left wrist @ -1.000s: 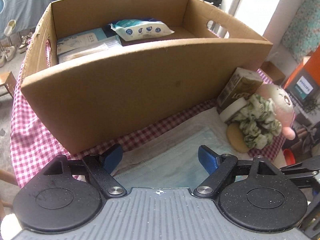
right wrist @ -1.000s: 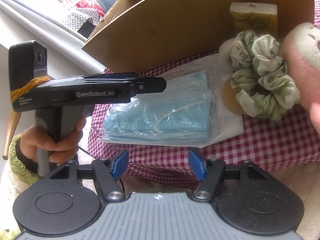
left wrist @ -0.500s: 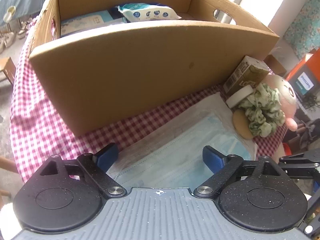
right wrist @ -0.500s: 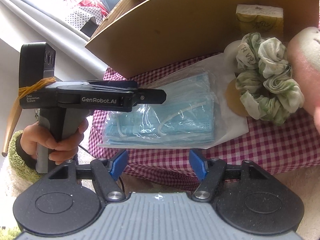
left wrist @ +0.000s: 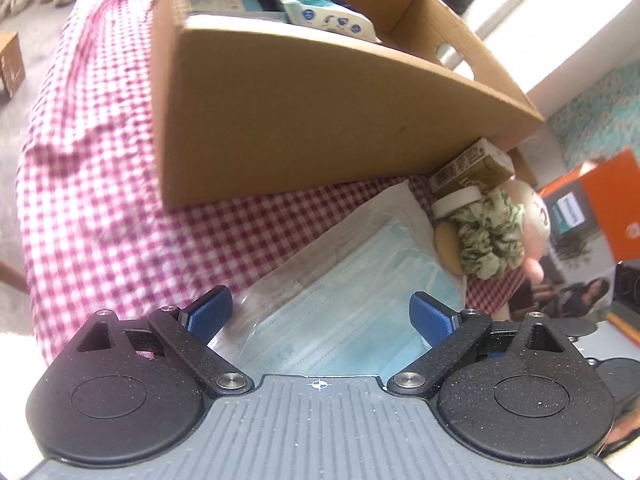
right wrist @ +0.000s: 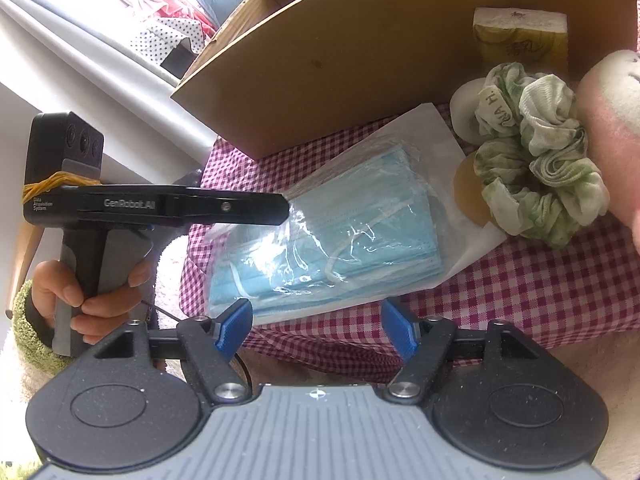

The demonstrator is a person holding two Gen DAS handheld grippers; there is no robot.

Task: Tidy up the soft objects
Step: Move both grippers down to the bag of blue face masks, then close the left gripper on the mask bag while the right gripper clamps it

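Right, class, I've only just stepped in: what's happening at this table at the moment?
A person holds a gripper in each hand over a checked tablecloth. The left gripper, whose jaws have just been opening, hangs open over a clear bag of blue face masks; the right gripper is open at the bag's near edge. Neither holds anything. A green scrunchie, a pink plush toy and a tissue pack wait beside the cardboard box, which already holds wet wipes.

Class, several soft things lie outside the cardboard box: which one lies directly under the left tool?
The bag of blue face masks. The green scrunchie and pink plush toy sit farther right, beside the box's corner.
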